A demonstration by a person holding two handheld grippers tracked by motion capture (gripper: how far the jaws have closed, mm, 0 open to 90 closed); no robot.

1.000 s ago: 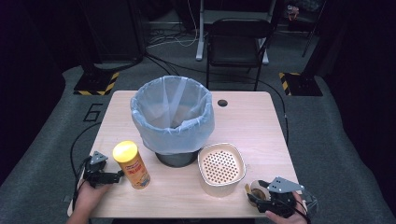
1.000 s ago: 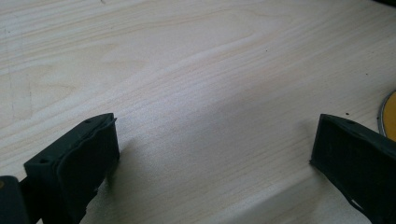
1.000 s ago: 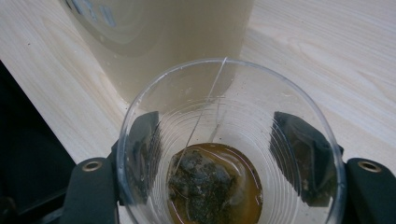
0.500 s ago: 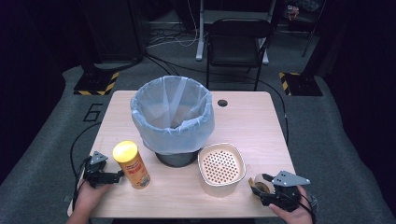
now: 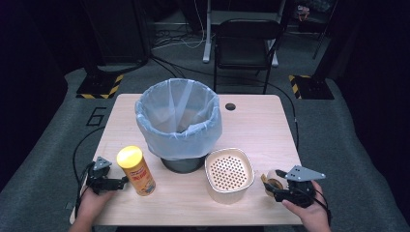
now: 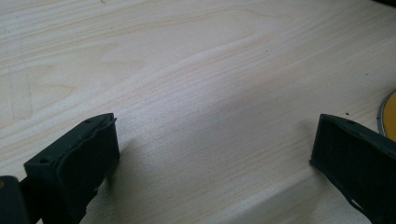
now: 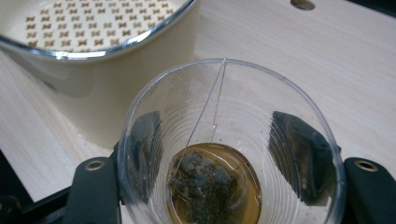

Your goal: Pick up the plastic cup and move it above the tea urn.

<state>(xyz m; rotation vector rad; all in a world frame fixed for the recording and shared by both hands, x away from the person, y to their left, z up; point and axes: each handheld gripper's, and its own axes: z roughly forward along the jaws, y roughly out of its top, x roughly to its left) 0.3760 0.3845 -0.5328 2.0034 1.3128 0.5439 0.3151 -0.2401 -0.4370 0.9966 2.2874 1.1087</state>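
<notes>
Our right gripper (image 7: 229,186) clasps a clear ribbed plastic cup (image 7: 231,140) at the desk's (image 5: 261,125) near right corner.
In the cup we see a soaked tea bag (image 7: 205,186) in amber liquid, just beside a cream perforated container (image 5: 229,175). Our left gripper (image 6: 215,158) rests spread wide and empty near the near left corner, beside a yellow-lidded canister (image 5: 136,170); the lined bin (image 5: 178,121) stands mid-desk.

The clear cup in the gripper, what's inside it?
Inside the clear cup lies a wet tea bag in a little brown tea, its string running up to the rim. The right gripper clamps the cup's sides. What lies under the bag is hidden.
</notes>
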